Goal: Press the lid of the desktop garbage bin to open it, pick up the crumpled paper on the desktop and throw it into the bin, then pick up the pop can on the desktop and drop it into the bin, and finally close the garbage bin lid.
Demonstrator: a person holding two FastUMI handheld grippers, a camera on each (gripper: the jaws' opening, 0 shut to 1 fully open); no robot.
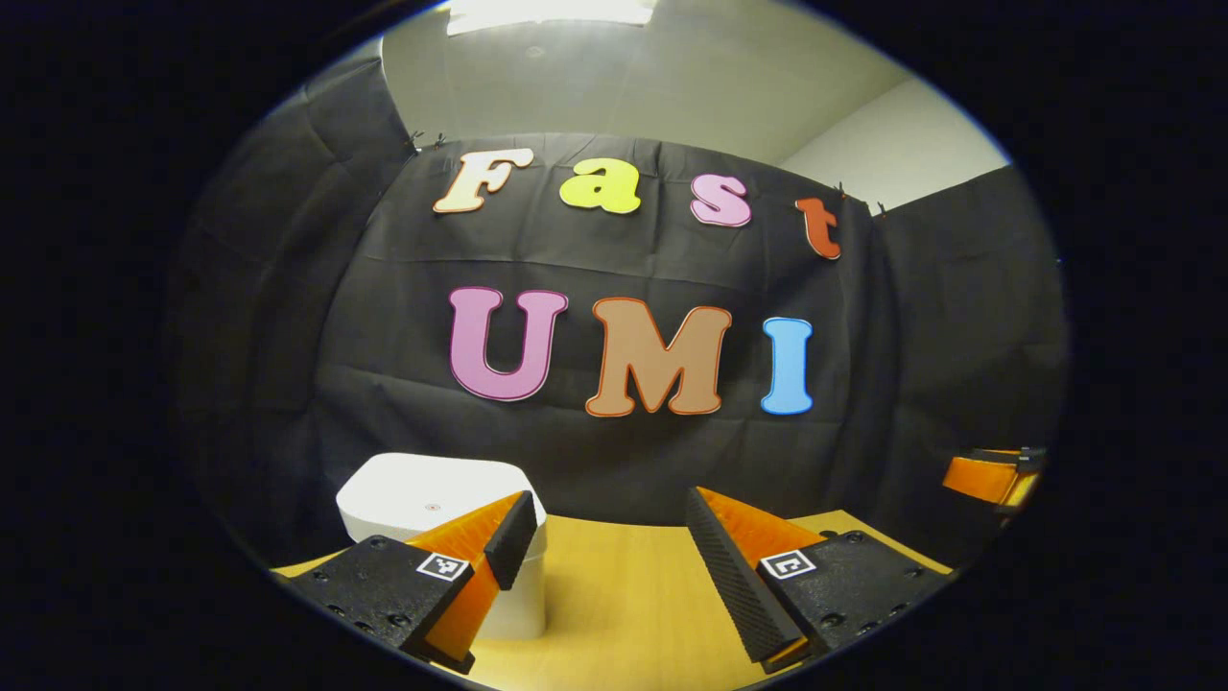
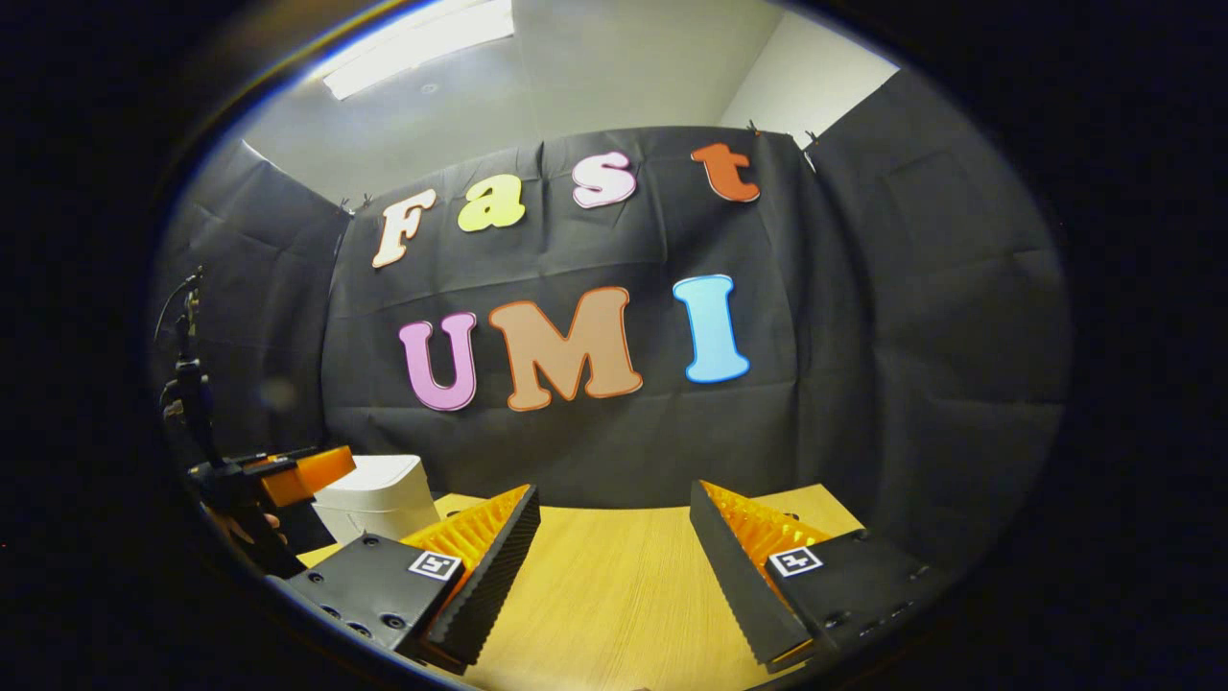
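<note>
Both tools, left (image 1: 606, 530) and right (image 2: 614, 523), hover with jaws apart and empty above the pale wooden table (image 1: 624, 595), so the opening step seems pending: next, press the apparently closed lid of the white rounded plastic bin (image 1: 436, 494) at the far left.

Wooden table (image 1: 624, 585) — white bin (image 1: 432, 499) standing on it
</note>
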